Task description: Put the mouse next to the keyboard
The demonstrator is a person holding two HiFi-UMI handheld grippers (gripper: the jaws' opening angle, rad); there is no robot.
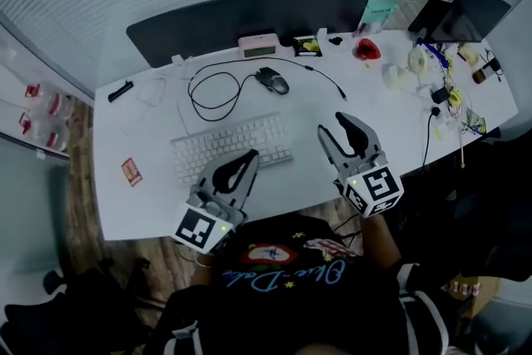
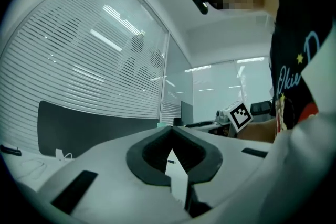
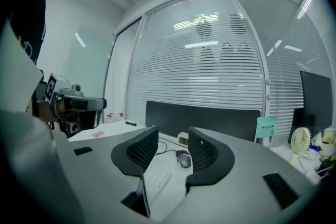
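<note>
Mouse [image 1: 273, 81] beyond keyboard [image 1: 231, 147], well ahead of right tongs [image 1: 331, 125], jaws apart.

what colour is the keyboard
The keyboard is white, best seen in the head view.

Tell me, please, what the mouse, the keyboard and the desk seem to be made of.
The mouse: probably dark moulded plastic, slightly glossy; a paler sheen lies on its rounded back. The keyboard: likely white matte plastic; even key rows, no glare. The desk: smooth white top, perhaps laminate or painted board; its uniform surface leaves that open.
</note>
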